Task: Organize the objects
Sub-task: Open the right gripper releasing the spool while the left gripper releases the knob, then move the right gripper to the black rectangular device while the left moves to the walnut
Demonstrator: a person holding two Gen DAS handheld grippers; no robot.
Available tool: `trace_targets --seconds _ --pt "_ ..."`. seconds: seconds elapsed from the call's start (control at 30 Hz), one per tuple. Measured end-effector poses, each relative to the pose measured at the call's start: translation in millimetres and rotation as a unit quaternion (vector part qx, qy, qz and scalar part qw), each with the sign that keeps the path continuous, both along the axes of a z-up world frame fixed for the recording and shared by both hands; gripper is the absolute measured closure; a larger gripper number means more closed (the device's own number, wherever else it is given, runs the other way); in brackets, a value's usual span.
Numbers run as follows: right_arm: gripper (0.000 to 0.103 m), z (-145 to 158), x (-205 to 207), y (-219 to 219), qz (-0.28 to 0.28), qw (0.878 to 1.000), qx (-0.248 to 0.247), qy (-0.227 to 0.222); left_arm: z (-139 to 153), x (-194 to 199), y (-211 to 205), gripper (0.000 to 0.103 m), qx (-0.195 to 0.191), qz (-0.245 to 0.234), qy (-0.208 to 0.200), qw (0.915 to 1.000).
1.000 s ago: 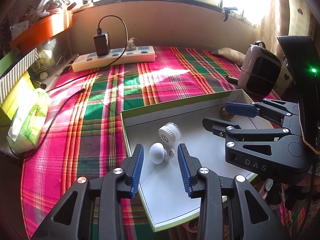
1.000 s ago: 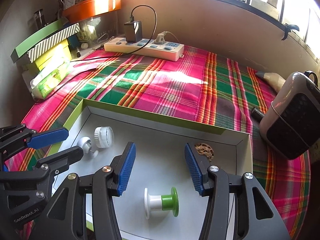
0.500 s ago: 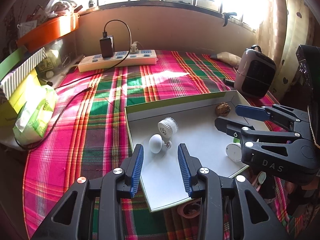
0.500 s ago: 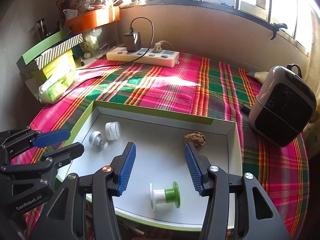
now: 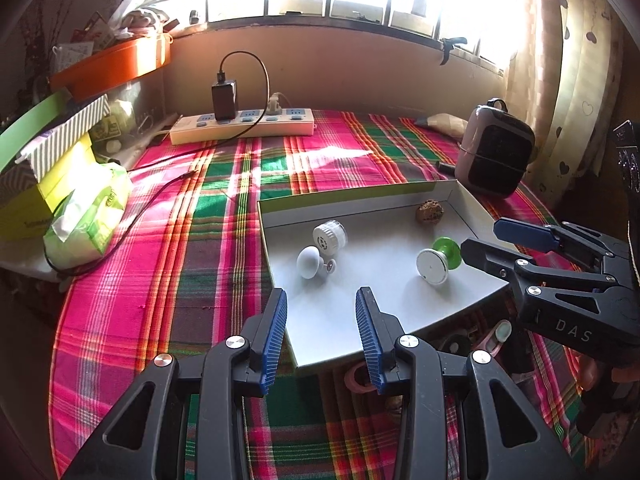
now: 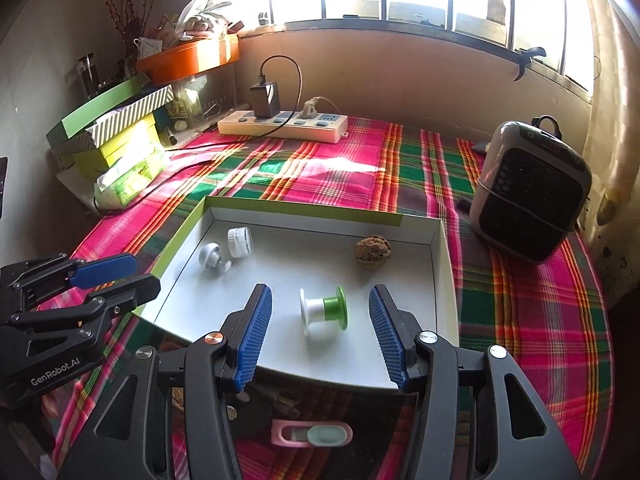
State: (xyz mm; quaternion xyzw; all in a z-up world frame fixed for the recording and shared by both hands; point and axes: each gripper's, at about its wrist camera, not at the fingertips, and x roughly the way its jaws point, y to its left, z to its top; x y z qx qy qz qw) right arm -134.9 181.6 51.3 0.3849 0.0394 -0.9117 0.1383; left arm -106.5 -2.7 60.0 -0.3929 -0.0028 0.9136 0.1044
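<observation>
Now | both tongs (image 5: 321, 322) (image 6: 320, 332) spread, empty | tray (image 6: 440, 264) near rim overhangs | spool (image 6: 324, 312) mid-tray

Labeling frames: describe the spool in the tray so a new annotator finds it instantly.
Find the shallow white tray with green outer walls on the plaid cloth. The spool lies on its side near the tray's front edge, alone there; it is the only piece with a green flange.

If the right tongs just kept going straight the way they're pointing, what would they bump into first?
Most likely the green-and-white spool, lying on its side in the white tray. It sits right between the open right tongs in their own camera, though depth is hard to judge.
</observation>
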Motion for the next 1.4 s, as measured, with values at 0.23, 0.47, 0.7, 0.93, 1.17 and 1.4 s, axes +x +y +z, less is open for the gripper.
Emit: trace_targets --seconds 0.23,0.47,0.7,0.93,1.17,1.4 --pt "0.051 -2.5 19.9 14.0 -0.015 1.000 -0.013 0.000 -2.8 14.9 -3.4 0.069 0.009 -0.001 -0.001 1.0000" --pt "0.051 -8.8 34.7 22.4 -0.031 0.999 -0.015 -0.001 -7.0 30.5 -3.0 0.069 0.025 -0.011 -0.001 0.9996" --pt "0.051 -13.0 52.2 31.6 -0.043 0.999 -0.015 0.001 -15.6 41.0 -2.6 0.067 0.037 -0.023 -0.012 0.9990" --pt "0.050 -20.1 61.2 41.2 -0.057 0.998 -0.021 -0.006 -20.0 48.3 -1.0 0.067 0.046 -0.033 -0.017 0.9983" --pt "0.050 -25.0 71.8 52.8 -0.072 0.997 -0.026 -0.011 -25.5 52.9 0.3 0.066 0.048 -0.042 -0.025 0.9976" --pt "0.047 -31.2 84.7 63.6 -0.083 0.995 -0.045 -0.023 -33.5 52.5 5.3 0.063 0.056 -0.061 -0.041 0.9958"
